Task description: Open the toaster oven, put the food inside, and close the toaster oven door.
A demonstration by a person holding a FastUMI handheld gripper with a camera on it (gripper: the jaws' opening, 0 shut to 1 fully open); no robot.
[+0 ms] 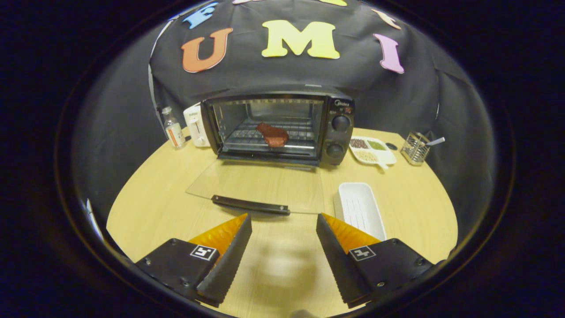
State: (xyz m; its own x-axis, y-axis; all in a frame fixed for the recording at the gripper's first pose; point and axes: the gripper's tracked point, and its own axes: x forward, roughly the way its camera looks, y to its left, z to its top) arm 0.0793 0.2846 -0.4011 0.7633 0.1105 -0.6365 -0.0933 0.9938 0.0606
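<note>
We judge the task to be about two thirds done. The toaster oven (278, 128) stands well beyond the fingers with its glass door (260, 185) swung fully down and lying flat over the table (154, 207), so the opening step is finished. The food (273, 135), a reddish-brown piece that looks like a cut of meat, rests on the wire rack (247, 137) inside the cavity, so we take the loading step as finished too. What is left is the closing of the door. Our gripper (284, 221) has its fingers spread wide with nothing between them, and only bare tabletop shows in the gap. The door's dark handle (250, 205) lies just ahead of the fingertips, nearer the left finger than the right, and it does not look as though either finger touches it. To finish, we would expect to get under or behind that handle and lift the door up until it meets the oven's front. A white tray (358, 207), empty, sits just ahead of the right finger and beside the door's edge; it seems close enough to be knocked if we swing wide. Farther off, a small bottle (173, 129) and a white appliance (197, 124) stand left of the oven, with a divided dish (371, 150) and a wire holder (415, 148) to its right.
</note>
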